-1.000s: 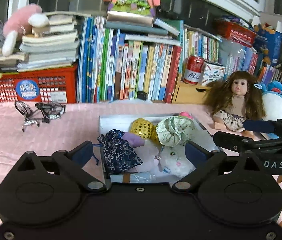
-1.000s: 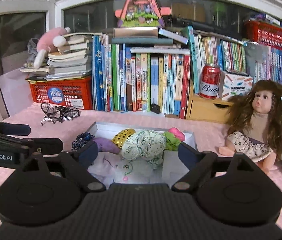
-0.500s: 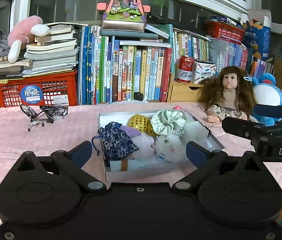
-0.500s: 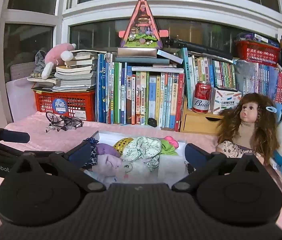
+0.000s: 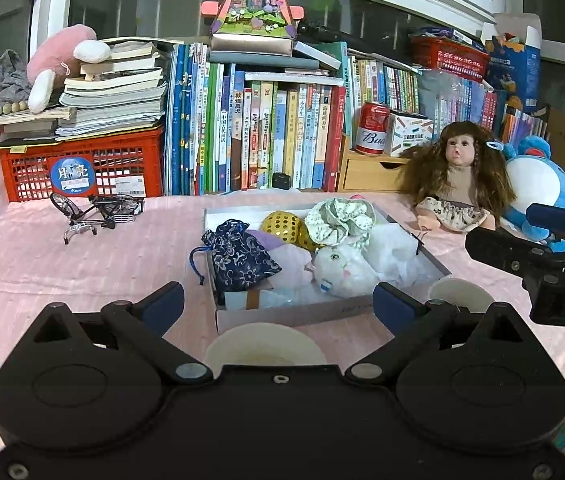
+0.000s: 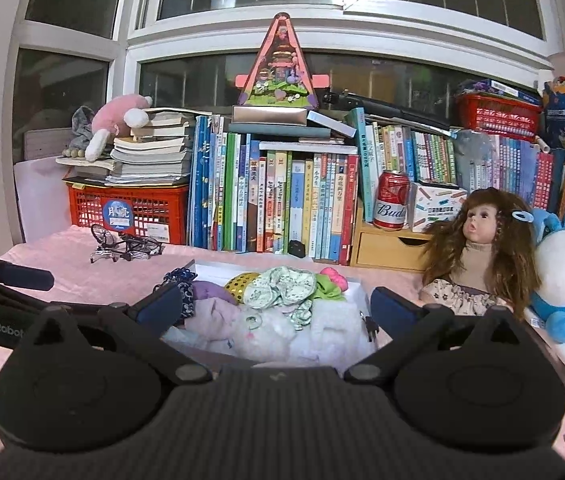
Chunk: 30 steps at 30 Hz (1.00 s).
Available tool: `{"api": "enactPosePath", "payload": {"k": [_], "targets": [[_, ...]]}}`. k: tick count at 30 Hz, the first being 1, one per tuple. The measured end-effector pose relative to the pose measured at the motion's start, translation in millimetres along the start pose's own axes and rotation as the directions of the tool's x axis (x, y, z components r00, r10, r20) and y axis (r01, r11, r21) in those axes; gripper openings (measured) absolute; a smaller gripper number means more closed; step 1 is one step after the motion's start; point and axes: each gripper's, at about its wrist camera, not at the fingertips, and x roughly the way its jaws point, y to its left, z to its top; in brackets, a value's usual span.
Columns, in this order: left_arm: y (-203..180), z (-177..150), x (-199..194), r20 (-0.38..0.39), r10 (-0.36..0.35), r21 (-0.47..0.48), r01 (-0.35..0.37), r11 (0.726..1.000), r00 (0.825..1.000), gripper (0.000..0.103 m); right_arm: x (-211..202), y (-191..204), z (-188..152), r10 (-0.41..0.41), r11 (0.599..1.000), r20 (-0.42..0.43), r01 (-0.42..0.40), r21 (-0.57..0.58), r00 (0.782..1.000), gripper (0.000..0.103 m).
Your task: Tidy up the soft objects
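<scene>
The left gripper (image 5: 278, 304) is holding its jaws spread wide, gripping nothing, above the near edge of the worktop (image 5: 82, 264). The right gripper (image 6: 276, 306) is likewise showing jaws spread and gripping nothing. The white box (image 5: 302, 314) is sitting mid-worktop, containing a blue pouch (image 5: 238, 256), white plush (image 5: 342, 268), floral scrunchie (image 5: 340, 220) and gold ball (image 5: 281, 224). A doll (image 5: 458, 176) is sitting toward the right rear edge.

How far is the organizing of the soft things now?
Done: pouch, scrunchie and white plush lie in the box. In hand: nothing; left tongs and right tongs are open. Possibly left: the doll outside the box.
</scene>
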Motion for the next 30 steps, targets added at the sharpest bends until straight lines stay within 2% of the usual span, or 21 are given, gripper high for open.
{"api": "enactPosePath", "payload": {"k": [13, 24, 30], "targets": [[-4, -22, -22, 0.015, -0.012, 0.01, 0.011, 1.0, 1.0, 0.102, -13, 7, -23, -0.004, 1.0, 0.009, 0.004, 0.031, 1.0, 0.103], [0, -51, -35, 0.003, -0.008, -0.026, 0.008, 1.0, 1.0, 0.102, -28, 11, -48, -0.029, 0.998, 0.0, 0.029, 0.058, 1.0, 0.103], [-1, -72, -38, -0.043, -0.012, -0.036, 0.01, 0.999, 0.999, 0.102, -30, 13, -64, -0.04, 0.997, -0.032, 0.042, 0.067, 0.999, 0.103]]}}
